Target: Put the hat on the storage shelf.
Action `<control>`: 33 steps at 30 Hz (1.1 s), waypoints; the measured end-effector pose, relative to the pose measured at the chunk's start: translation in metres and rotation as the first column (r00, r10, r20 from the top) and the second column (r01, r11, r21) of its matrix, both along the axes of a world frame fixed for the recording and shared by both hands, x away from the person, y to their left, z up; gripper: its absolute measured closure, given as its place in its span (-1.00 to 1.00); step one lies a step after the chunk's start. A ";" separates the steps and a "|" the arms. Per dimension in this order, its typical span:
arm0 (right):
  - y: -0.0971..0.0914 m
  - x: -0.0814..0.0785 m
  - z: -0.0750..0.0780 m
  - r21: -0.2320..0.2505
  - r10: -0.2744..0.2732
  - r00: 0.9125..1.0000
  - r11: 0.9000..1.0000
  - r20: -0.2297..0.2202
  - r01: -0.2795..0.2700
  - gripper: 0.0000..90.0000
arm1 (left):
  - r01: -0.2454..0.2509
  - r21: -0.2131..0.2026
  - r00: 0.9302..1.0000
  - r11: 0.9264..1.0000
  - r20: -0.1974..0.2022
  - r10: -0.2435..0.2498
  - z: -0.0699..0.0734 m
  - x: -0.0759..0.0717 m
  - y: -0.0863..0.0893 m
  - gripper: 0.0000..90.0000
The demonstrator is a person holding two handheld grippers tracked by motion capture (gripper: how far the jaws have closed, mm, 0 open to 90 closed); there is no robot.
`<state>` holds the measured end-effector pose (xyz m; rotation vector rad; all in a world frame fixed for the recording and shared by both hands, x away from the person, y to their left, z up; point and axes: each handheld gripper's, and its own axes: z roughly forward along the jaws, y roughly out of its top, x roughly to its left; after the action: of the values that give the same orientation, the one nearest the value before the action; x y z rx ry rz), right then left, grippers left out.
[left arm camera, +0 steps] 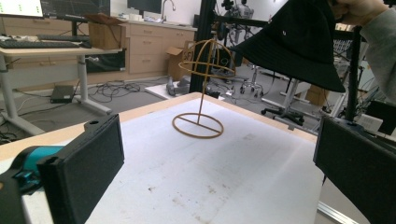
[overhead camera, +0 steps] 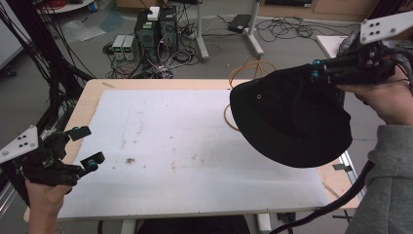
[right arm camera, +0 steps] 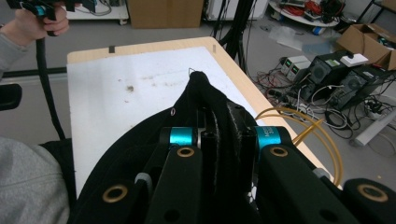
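Observation:
A black bucket hat (overhead camera: 290, 119) hangs in the air over the table's right side, with my right gripper (overhead camera: 315, 69) shut on its crown. In the right gripper view the hat (right arm camera: 196, 107) is pinched between the jaws of that gripper (right arm camera: 223, 140). A tan wire hat stand (left arm camera: 201, 93) rises from a ring base on the white mat, below and left of the hat (left arm camera: 299, 42). From above, the stand (overhead camera: 251, 68) is mostly hidden behind the hat. My left gripper (overhead camera: 85, 145) is held open at the table's left edge, its pads (left arm camera: 88, 163) wide apart with nothing between them.
A white mat (overhead camera: 185, 146) with a few dark stains covers the wooden table (overhead camera: 92, 95). Computer boxes and tangled cables (overhead camera: 156, 34) lie on the floor beyond the far edge. A desk leg (overhead camera: 253, 29) stands behind the table.

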<state>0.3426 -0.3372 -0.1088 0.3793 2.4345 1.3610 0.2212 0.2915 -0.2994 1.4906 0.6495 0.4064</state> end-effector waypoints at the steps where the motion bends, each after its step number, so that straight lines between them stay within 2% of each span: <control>1: 0.000 0.000 0.000 0.000 0.000 1.000 1.000 0.000 0.000 0.90 | 0.000 0.000 1.000 1.000 0.000 0.000 0.000 0.000 0.000 -0.95; 5: 0.004 0.018 0.007 0.016 -0.013 1.000 1.000 -0.003 0.013 0.91 | 0.000 0.006 1.000 1.000 -0.006 0.000 -0.002 0.002 -0.001 -0.95; 11: 0.011 0.044 0.012 0.008 -0.023 1.000 1.000 -0.005 0.023 0.91 | -0.006 0.015 1.000 1.000 -0.018 0.006 -0.006 0.002 0.001 -0.95; 12: 0.011 0.044 0.012 0.008 -0.023 1.000 1.000 -0.005 0.023 0.91 | -0.006 0.015 1.000 1.000 -0.018 0.006 -0.006 0.002 0.001 -0.95; 13: 0.012 0.053 0.013 0.005 -0.031 1.000 1.000 0.000 0.031 0.90 | -0.009 0.013 1.000 1.000 -0.018 0.009 -0.008 0.002 0.002 -0.95; 15: 0.014 0.062 0.014 0.007 -0.039 0.999 0.999 0.003 0.039 0.91 | -0.026 0.014 0.999 1.000 -0.033 0.027 -0.010 0.002 0.007 -0.95; 20: 0.017 0.084 0.018 0.020 -0.064 0.998 0.998 -0.002 0.064 0.91 | -0.041 0.014 0.999 0.999 -0.027 0.041 -0.009 -0.002 0.011 -0.95; 23: 0.020 0.097 0.020 0.037 -0.076 0.997 0.996 -0.002 0.076 0.91 | -0.070 0.050 0.997 0.996 -0.018 0.071 -0.008 -0.007 0.011 -0.95; 27: 0.023 0.109 0.022 0.033 -0.101 0.995 0.994 -0.001 0.101 0.91 | -0.078 0.049 0.997 0.996 -0.012 0.079 -0.007 -0.013 0.015 -0.95; 28: 0.024 0.118 0.021 0.040 -0.120 0.993 0.992 -0.006 0.120 0.91 | -0.082 0.055 0.996 0.995 -0.013 0.083 -0.006 -0.016 0.017 -0.95; 29: 0.024 0.118 0.021 0.040 -0.120 0.993 0.992 -0.006 0.120 0.91 | -0.082 0.055 0.996 0.995 -0.013 0.083 -0.006 -0.016 0.017 -0.95; 30: 0.024 0.127 0.020 0.056 -0.144 0.990 0.988 -0.009 0.144 0.91 | -0.085 0.055 0.996 0.995 -0.013 0.086 -0.006 -0.017 0.017 -0.95; 33: 0.027 0.140 0.017 0.070 -0.173 0.985 0.982 -0.018 0.174 0.91 | -0.091 0.068 0.996 0.993 -0.013 0.093 -0.006 -0.020 0.017 -0.95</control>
<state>0.4825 -0.3101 -0.0918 0.6048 2.3050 1.3761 0.2010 0.3086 -0.3056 1.5328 0.7256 0.4914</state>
